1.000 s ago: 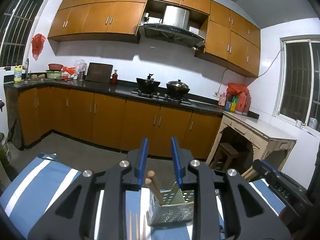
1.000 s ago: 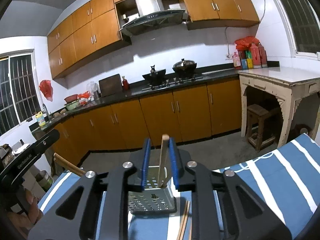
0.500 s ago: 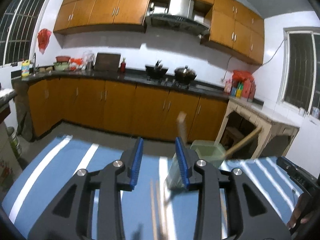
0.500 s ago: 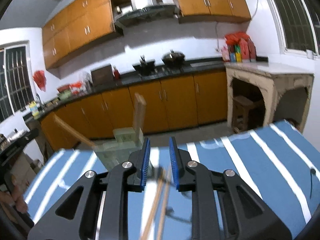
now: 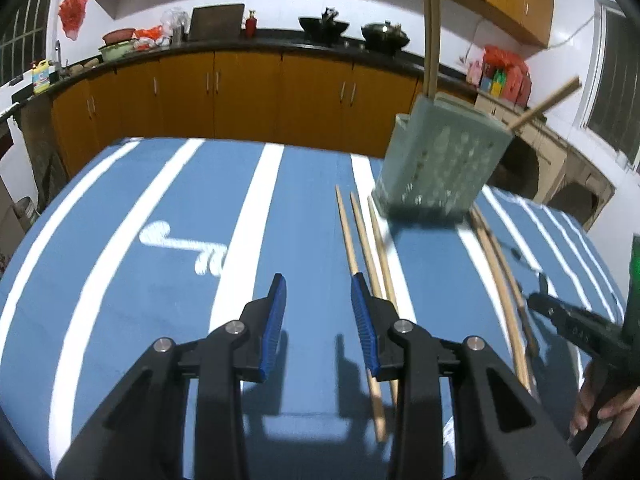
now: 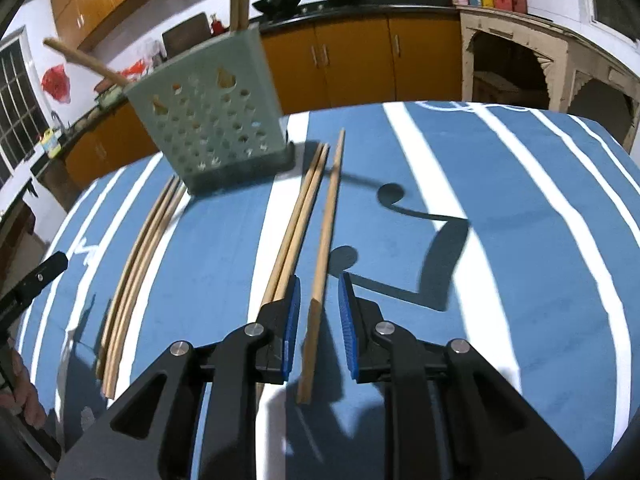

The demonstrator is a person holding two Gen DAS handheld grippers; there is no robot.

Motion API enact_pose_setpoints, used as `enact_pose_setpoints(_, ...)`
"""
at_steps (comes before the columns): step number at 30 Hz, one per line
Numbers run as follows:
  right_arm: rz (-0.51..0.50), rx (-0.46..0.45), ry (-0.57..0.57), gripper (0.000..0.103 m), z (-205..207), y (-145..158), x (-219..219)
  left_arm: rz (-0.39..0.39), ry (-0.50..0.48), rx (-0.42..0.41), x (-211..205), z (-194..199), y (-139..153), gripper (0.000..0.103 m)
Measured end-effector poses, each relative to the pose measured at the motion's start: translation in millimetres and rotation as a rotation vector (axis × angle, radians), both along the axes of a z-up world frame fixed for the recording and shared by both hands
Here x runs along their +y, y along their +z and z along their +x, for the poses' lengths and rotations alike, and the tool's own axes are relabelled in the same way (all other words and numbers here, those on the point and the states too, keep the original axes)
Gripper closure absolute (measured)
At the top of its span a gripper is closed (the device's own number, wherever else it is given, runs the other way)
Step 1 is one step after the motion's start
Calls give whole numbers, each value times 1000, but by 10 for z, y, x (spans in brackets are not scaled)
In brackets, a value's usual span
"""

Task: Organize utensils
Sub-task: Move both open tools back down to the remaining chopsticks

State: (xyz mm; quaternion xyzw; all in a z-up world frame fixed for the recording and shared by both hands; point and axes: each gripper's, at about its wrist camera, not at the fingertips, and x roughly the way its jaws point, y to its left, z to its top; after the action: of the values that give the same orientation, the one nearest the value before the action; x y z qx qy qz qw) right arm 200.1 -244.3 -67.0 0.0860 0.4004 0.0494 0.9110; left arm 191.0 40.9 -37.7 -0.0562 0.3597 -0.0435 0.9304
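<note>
A pale green perforated holder (image 5: 440,160) (image 6: 212,120) stands on the blue striped cloth with a few chopsticks upright in it. Loose wooden chopsticks lie on the cloth beside it. My left gripper (image 5: 318,320) is open and empty, with three chopsticks (image 5: 366,256) lying just right of it. My right gripper (image 6: 318,320) is open, its jaws either side of a single chopstick (image 6: 326,236) that lies on the cloth. A pair (image 6: 298,224) lies just left of it, and another bundle (image 6: 140,252) further left.
The blue cloth with white stripes (image 5: 160,220) covers the table. Kitchen cabinets (image 5: 240,92) and a counter run along the far side. The other hand-held gripper shows at the right edge of the left wrist view (image 5: 580,328).
Both grippers have tilted down from the room toward the table and drawn back from the holder. Both have opened wider; the right one no longer grips the chopstick now standing in the holder.
</note>
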Motion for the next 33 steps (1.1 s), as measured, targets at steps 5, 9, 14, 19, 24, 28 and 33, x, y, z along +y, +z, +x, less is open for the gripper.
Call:
enact_pose_setpoints(5, -69, 10, -8, 84, 14, -70, 31, 11, -32, 36, -89, 37, -109, 69)
enact_pose_setpoints(9, -62, 15, -62, 95, 5, -73, -128, -3, -62, 74, -150, 95, -171, 69)
enact_pose_setpoints(14, -21, 25, -166, 95, -5, -77, -423, -3, -108, 106, -279, 162, -229, 70)
enact_pose_setpoints(19, -39, 20, -159, 95, -12, -83, -418, 28, -135, 144, -407, 225, -330, 80)
enact_pose_setpoints(24, -43, 18, -157, 95, -17, -84, -410, 93, -126, 150, -468, 253, -389, 95)
enact_pose_setpoints(28, -47, 17, -150, 95, -23, -81, -388, 103, -52, 145, -346, 342, -383, 96)
enact_pose_setpoints(33, -44, 16, -139, 95, -39, -79, -398, 85, 5, 150, -153, 445, -375, 96)
